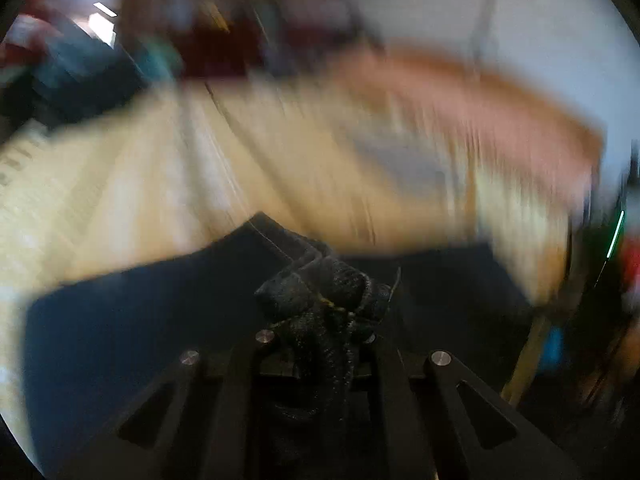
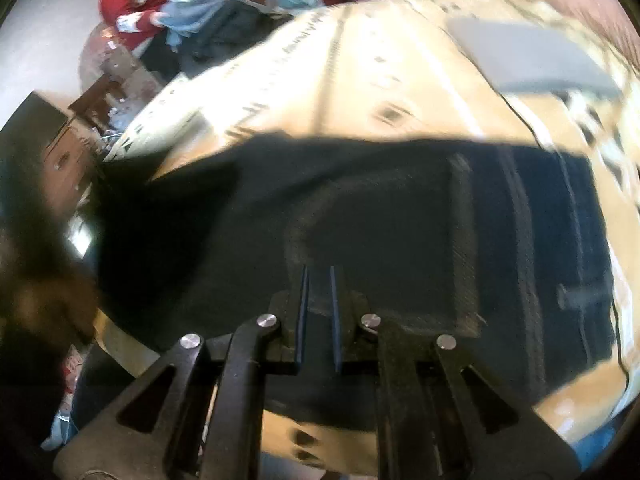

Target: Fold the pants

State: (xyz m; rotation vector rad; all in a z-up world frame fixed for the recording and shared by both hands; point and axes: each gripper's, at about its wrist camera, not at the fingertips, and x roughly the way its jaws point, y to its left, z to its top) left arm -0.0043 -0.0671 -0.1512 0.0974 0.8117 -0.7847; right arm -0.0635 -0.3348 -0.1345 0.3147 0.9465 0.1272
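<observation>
The left gripper pinches a bunched wad of the pants, dark navy cloth squeezed up between its jaws with a bit of yellow thread showing in the folds. The rest of the cloth spreads out flat below and to both sides of the wad, lying on a tan patterned bedspread. The left wrist view is heavily smeared, so little beyond the gripper reads clearly: a pinkish band curves along the bedspread's far right edge, a pale grey patch lies on the bedspread near it, and dark teal and red shapes sit past the far left edge.

The right gripper has its jaws slightly apart, a narrow gap between the two blue-edged pads, and nothing in that gap that can be made out. It hangs over the pants, which lie spread across the bedspread from its left edge almost to the right edge. A back pocket with stitched outline lies just ahead of the fingertips. Whether the pads touch the cloth cannot be told.

Beyond the pants a flat grey sheet rests near the far right corner. A thin black cord runs across the bedspread by the pants' right side. Off the far left edge there is a heap of clothes, red, light blue and black, and a brown wooden cabinet stands by the left edge
</observation>
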